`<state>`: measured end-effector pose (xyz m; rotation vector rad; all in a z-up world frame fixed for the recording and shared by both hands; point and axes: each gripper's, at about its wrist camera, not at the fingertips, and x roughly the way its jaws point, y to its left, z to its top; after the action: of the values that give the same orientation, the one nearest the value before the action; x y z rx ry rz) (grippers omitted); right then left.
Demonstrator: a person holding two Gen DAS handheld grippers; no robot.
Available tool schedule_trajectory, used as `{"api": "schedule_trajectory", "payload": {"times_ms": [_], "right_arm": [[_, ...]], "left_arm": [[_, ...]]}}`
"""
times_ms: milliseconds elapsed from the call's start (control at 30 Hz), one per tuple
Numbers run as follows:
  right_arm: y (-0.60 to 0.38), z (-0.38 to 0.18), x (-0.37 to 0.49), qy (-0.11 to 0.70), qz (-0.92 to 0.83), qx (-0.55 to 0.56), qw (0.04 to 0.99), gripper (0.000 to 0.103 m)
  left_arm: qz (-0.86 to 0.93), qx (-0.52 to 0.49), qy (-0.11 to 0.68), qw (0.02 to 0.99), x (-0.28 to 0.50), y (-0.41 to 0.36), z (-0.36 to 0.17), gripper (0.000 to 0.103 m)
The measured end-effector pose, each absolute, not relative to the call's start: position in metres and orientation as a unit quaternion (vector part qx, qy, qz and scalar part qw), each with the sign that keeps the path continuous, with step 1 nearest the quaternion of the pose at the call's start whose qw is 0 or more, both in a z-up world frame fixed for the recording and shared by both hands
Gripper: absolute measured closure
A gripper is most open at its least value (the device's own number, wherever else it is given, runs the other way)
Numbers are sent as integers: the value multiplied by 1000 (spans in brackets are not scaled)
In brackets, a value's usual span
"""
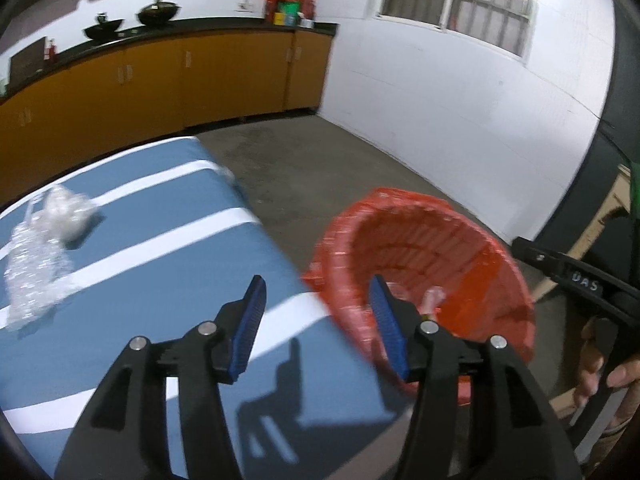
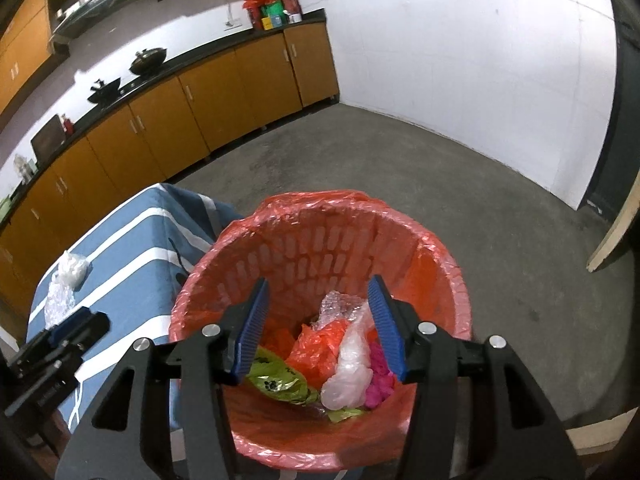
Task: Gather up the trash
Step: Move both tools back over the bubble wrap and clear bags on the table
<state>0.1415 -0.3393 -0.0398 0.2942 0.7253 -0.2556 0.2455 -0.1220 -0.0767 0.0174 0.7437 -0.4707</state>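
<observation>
A red bin (image 2: 320,236) lined with a red bag stands on the floor beside the table; it also shows in the left wrist view (image 1: 420,240). Inside lie several pieces of trash: clear plastic (image 2: 348,376), an orange bag (image 2: 316,344), a green wrapper (image 2: 280,380) and pink scraps (image 2: 380,380). My right gripper (image 2: 318,300) is open and empty above the bin. My left gripper (image 1: 318,300) is open and empty over the table's right edge. Crumpled clear plastic (image 1: 32,276) and a white wad (image 1: 68,216) lie on the table at the left; they also show in the right wrist view (image 2: 60,300).
The table (image 1: 160,248) has a blue cloth with white stripes. Orange cabinets (image 2: 180,120) with a black counter line the far wall, with woks and boxes on top. Grey concrete floor (image 2: 440,184) lies beyond the bin. A wooden frame (image 1: 612,216) stands at the right.
</observation>
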Motion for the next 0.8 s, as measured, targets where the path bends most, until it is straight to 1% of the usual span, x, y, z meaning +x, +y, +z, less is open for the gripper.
{"api": "schedule_trajectory", "payload": {"times_ms": [367, 500, 633, 800], "right_arm": [[-275, -41, 172, 366, -61, 102, 923, 51], [-230, -38, 195, 368, -16, 82, 926, 51], [-176, -36, 220, 366, 35, 60, 928, 51], [-105, -38, 256, 357, 94, 21, 929, 51]], "left_arm": [[-109, -23, 363, 925, 252, -10, -85, 47], [-60, -38, 353, 933, 248, 38, -85, 47], [-11, -50, 340, 939, 242, 82, -82, 44], [42, -65, 330, 941, 238, 136, -84, 43]]}}
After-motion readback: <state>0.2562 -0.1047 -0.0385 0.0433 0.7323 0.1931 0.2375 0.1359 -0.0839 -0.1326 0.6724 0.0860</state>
